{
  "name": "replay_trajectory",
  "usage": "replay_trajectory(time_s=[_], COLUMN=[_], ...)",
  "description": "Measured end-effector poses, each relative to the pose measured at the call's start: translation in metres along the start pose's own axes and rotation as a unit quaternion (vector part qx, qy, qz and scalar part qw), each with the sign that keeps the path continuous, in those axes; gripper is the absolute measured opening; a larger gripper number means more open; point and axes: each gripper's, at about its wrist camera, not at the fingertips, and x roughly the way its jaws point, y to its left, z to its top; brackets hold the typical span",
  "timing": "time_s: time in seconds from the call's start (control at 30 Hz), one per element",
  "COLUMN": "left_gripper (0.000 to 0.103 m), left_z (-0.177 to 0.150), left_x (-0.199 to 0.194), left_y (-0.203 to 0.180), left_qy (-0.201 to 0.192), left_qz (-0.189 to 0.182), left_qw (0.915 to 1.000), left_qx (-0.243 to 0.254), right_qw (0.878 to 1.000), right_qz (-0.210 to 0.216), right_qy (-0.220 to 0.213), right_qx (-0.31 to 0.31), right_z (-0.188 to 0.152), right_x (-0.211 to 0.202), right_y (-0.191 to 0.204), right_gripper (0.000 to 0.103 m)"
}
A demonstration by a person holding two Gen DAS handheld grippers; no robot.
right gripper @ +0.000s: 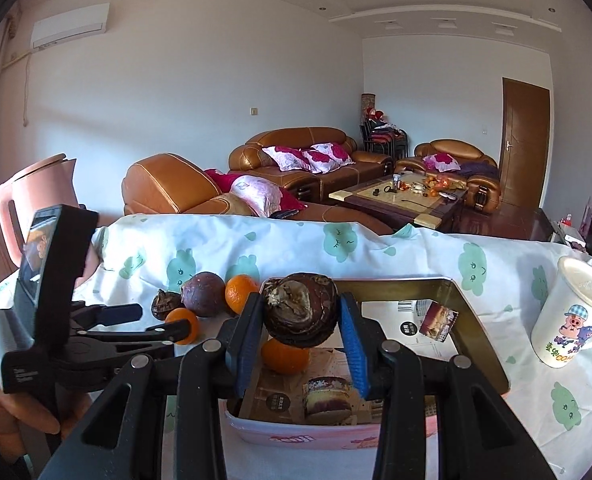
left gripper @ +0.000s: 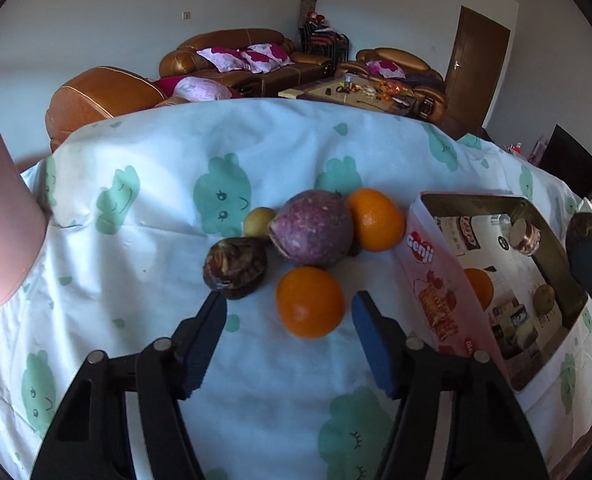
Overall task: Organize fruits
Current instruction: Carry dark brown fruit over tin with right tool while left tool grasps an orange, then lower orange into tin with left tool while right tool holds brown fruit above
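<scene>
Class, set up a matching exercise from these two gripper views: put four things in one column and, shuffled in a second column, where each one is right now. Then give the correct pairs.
Things
1. Dark brown fruit
2. Big purple fruit
3. White mug
4. Orange nearest the left gripper

Places
A. Standing on the cloth to the right of the box
B. Lying on the cloth between the open fingers, not touched
C. Clamped in the right gripper, above the box
D. Among the cluster of fruit on the cloth, beside another orange

Pairs: 1-C, 2-D, 3-A, 4-B
</scene>
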Motion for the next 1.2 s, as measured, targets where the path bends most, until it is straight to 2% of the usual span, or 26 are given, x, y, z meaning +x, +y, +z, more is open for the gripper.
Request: replay_trajectory(time_s=[0.13, 0.2, 0.23, 0.33, 0.43, 0.53, 0.73, 0.97, 1.2], left_gripper=[0.05, 0.046, 0.038, 0.039, 0.038, 0.038, 0.038, 0.038, 0.038], left_z=[0.003, 0.002, 0.002, 0.002, 0.0, -0.005, -0.016, -0.031, -0.038], left_x=[0.016, 0.016, 0.014, 0.011, 0.007, -0.001, -0.028, -0.061, -0.074], left_y=[-0.003, -0.002, 0.001, 0.013, 0.026, 0.036, 0.043, 0.031, 0.01], left_qy=[0.018, 0.011, 0.009, 0.005, -0.002, -0.018, -0.073, -0.133, -0.153], left_qz=[0.004, 0.005, -0.004, -0.033, -0.036, -0.023, 0.03, 0.116, 0.142], left_qw=[0.9998, 0.9999, 0.9999, 0.9987, 0.9973, 0.9958, 0.9917, 0.9802, 0.9759], left_qx=[-0.006, -0.006, -0.011, -0.037, -0.064, -0.086, -0.102, -0.09, -0.065], right_qw=[1.0, 1.0, 1.0, 1.0, 1.0, 1.0, 1.0, 1.0, 0.999], right_qz=[0.003, 0.004, 0.003, 0.003, 0.006, 0.008, 0.017, 0.023, 0.038], right_qy=[0.008, 0.011, 0.012, 0.017, 0.019, 0.018, 0.012, -0.004, -0.018], right_qx=[0.008, 0.011, 0.013, 0.016, 0.019, 0.019, 0.02, 0.0, -0.01], right_z=[-0.001, -0.001, -0.002, -0.003, -0.003, -0.003, -0.003, -0.003, -0.001], right_x=[0.003, 0.005, 0.005, 0.008, 0.009, 0.01, 0.007, -0.003, -0.013], right_y=[-0.005, -0.006, -0.007, -0.008, -0.008, -0.008, -0.007, 0.003, 0.006], right_gripper=[0.04, 0.04, 0.04, 0.04, 0.04, 0.04, 0.04, 0.04, 0.04])
